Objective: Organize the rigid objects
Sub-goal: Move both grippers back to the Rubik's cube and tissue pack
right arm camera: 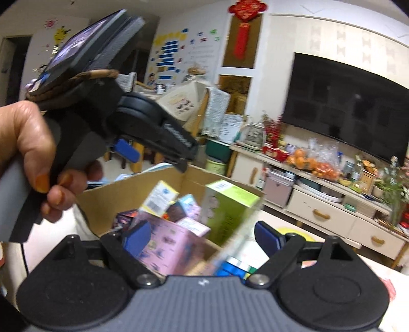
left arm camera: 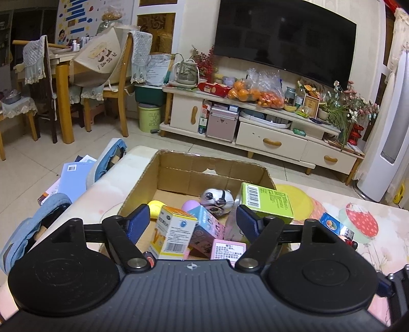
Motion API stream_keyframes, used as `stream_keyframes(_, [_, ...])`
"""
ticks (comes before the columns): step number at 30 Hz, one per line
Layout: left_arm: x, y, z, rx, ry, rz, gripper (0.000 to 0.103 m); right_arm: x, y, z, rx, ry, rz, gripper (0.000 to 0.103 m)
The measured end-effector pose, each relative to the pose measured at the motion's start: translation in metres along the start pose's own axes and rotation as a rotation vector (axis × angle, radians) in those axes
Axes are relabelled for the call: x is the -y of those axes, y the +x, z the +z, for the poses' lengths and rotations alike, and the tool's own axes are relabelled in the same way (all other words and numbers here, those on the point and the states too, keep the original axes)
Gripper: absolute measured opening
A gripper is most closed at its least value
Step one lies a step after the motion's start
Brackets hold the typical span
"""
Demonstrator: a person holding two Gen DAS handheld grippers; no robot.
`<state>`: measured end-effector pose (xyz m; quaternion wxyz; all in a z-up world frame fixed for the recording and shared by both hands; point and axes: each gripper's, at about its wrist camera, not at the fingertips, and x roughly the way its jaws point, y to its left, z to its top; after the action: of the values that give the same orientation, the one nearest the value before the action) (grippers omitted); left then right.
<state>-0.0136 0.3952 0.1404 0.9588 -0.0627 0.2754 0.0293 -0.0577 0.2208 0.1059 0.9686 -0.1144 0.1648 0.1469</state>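
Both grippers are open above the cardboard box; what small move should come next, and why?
Probably move the open left gripper right toward the small blue box on the table, since it lies outside the cardboard box, which already holds the other packages.

A living room under warm indoor light, with a pale tiled floor. A large dark television hangs on the cream wall, above a low cream cabinet with wooden handles — its top is crowded with a kettle, a bag of oranges, jars and flowers. To the left stand a wooden dining table and chairs draped with lace covers; a green bin sits by the cabinet's left end. A tall white appliance stands at the far right. In the right wrist view, a red knot ornament hangs on the wall — the picture is blurred.
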Motion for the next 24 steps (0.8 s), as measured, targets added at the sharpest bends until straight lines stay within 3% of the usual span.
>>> stream_keyframes(9, [0.002, -0.002, -0.001, 0.012, 0.039, -0.024, 0.100, 0.030, -0.010, -0.026, -0.024, 0.102, -0.113, 0.088])
stream_keyframes(24, [0.001, 0.002, -0.005, 0.041, 0.083, -0.071, 0.102, 0.057, -0.013, -0.050, -0.035, 0.171, -0.151, 0.088])
